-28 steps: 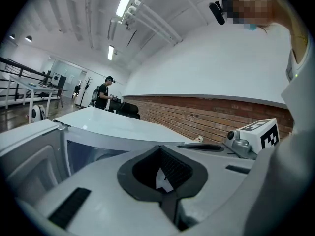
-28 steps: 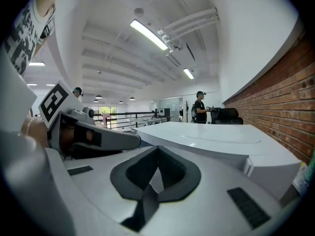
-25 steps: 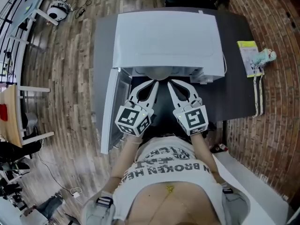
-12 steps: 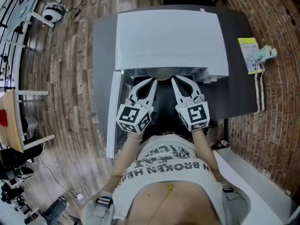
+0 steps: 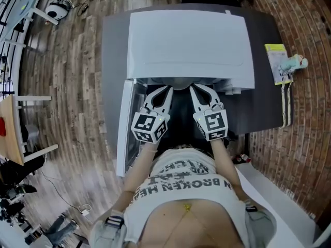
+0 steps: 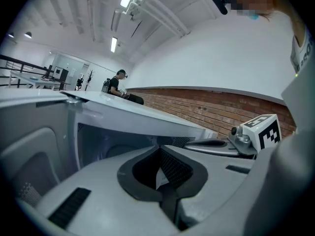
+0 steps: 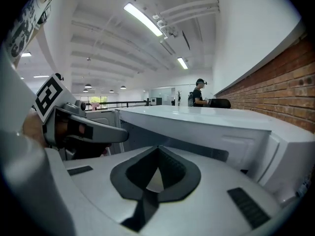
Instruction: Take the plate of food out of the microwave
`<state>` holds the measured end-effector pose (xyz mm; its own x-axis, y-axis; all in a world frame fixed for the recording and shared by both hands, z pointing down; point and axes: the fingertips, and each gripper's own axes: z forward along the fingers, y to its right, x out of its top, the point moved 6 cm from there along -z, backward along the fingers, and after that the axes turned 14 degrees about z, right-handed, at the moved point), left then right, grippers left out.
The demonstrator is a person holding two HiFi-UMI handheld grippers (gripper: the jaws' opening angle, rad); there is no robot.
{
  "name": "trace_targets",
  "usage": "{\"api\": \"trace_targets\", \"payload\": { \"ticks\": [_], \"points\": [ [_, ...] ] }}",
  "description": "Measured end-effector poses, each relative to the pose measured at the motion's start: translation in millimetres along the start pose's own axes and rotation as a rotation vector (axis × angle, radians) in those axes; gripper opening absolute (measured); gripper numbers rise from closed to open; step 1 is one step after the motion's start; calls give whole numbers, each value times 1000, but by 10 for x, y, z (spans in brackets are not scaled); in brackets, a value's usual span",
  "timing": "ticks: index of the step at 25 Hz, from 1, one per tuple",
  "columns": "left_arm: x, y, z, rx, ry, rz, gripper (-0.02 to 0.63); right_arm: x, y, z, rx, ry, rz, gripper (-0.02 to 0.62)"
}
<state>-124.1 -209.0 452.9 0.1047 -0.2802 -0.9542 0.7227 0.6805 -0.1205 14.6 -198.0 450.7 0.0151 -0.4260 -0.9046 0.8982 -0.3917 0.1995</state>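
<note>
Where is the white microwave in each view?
Head view: the white microwave fills the upper centre, seen from above.
Left gripper view: the white microwave runs from left to centre.
Right gripper view: the white microwave spans centre to right.
Shared landmark: the red brick wall, right of it in every view.

A yellow leaflet lies on the dark table — right edge.
</note>
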Motion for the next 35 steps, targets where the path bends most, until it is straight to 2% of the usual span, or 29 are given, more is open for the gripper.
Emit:
{"api": "trace_targets", "payload": {
  "ticks": [12, 17, 20, 23, 25, 28, 30, 35],
  "points": [
    [-431, -197, 241, 26, -120, -35, 8, -293, 226, 325, -4, -110, 17, 7],
    [-584, -308, 328, 44, -150, -87, 8, -422, 303, 444, -2, -156, 31, 7],
    [-715, -378, 355, 70, -156, -184, 8, -483, 334, 502, 1, -175, 49, 7],
    [-883, -447, 355, 112, -143, -374, 8, -518, 315, 549, 0, -201, -9, 8],
    [-975, -457, 353, 133, -138, -472, 9, -551, 295, 563, 6, -216, -35, 8],
    [-1062, -430, 384, 144, -133, -538, 19, -602, 316, 563, 10, -226, -11, 8],
    [-1107, -436, 407, 164, -136, -557, 59, -625, 342, 559, 6, -231, -4, 7],
    [-1206, -523, 442, 212, -131, -623, 92, -649, 392, 546, -2, -241, 6, 8]
  ]
}}
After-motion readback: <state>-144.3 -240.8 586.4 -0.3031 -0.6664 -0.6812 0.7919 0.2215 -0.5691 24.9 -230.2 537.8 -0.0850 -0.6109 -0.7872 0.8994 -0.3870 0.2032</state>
